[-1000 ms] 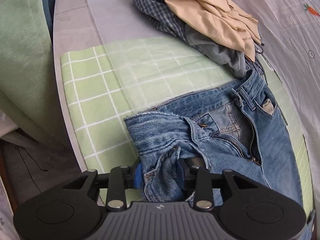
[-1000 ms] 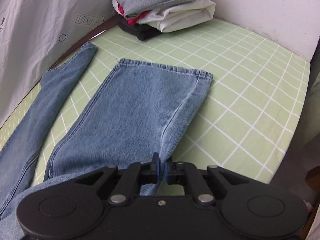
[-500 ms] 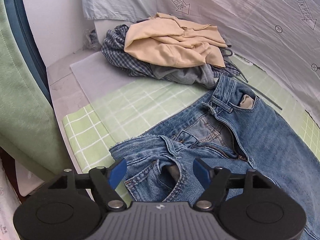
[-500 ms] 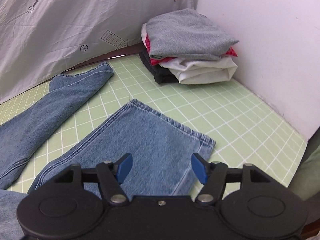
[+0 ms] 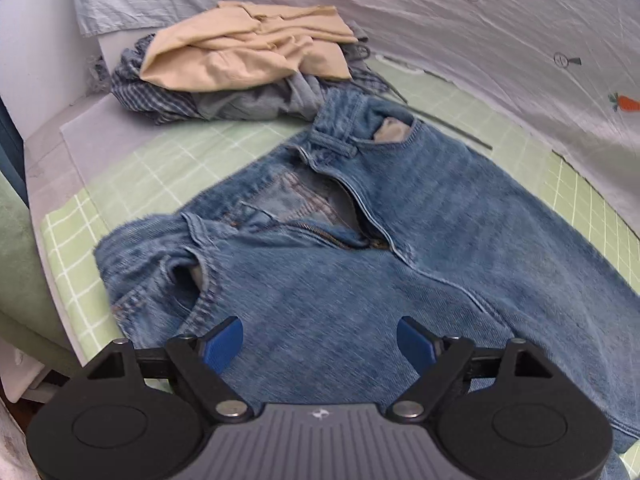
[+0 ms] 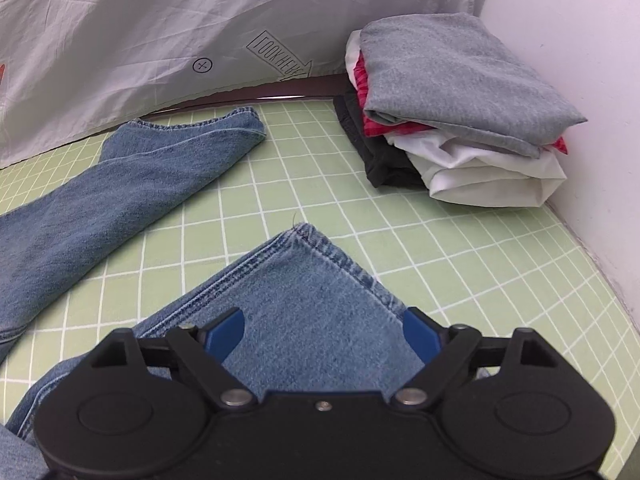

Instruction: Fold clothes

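Blue jeans (image 5: 360, 264) lie flat on the green checked cloth, waistband to the left with the fly undone. My left gripper (image 5: 320, 342) hovers open above the hip area, holding nothing. In the right wrist view the near trouser leg (image 6: 316, 320) ends in a hem corner just ahead of my right gripper (image 6: 322, 336), which is open and empty. The far leg (image 6: 120, 184) stretches away to the left, its hem close to the hanging sheet.
An unfolded heap, a beige garment (image 5: 248, 56) over checked and grey ones, sits beyond the waistband. A folded stack (image 6: 456, 116) topped with grey stands in the far right corner against a white wall. A printed white sheet (image 6: 160, 32) hangs behind the table.
Both grippers let go of the jeans and opened wide, then lifted and drew back. The waistband and the leg hem now lie flat on the cloth.
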The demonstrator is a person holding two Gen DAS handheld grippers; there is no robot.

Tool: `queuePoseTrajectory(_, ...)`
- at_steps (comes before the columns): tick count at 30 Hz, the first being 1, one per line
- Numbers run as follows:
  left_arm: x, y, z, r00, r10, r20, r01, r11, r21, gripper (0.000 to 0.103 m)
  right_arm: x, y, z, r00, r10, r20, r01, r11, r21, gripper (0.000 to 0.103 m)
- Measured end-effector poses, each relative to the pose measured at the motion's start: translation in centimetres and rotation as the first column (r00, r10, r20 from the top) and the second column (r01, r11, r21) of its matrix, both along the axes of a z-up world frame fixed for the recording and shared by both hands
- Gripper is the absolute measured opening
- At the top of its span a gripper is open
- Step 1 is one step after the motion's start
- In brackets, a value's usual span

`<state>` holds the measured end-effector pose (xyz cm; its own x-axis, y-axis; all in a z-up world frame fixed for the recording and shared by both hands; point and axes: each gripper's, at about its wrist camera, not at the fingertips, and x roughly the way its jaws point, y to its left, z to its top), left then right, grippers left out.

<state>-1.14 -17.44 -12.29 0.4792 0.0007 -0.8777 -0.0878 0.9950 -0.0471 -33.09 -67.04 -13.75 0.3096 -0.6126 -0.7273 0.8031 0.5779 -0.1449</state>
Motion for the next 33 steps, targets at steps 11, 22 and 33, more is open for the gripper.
queuePoseTrajectory(11,-1.2,-4.2,-3.9,0.997,-0.048,-0.063,0.055,0.991,0.122,0.098,3.6,-5.5,-2.6,0.96,0.273,-0.061,-0.271,0.962,0.038,0.101)
queuePoseTrajectory(22,-0.4,-4.0,-4.3,0.995,-0.013,-0.097,0.023,0.995,0.099,0.103,1.5,-7.4,-2.2,0.954,0.271,0.124,-0.287,0.948,0.136,0.009)
queuePoseTrajectory(33,-0.4,-3.4,-4.5,0.995,-0.037,-0.092,0.043,0.997,0.057,0.103,-3.9,-11.1,-1.7,0.991,-0.12,0.063,0.116,0.992,0.057,0.021)
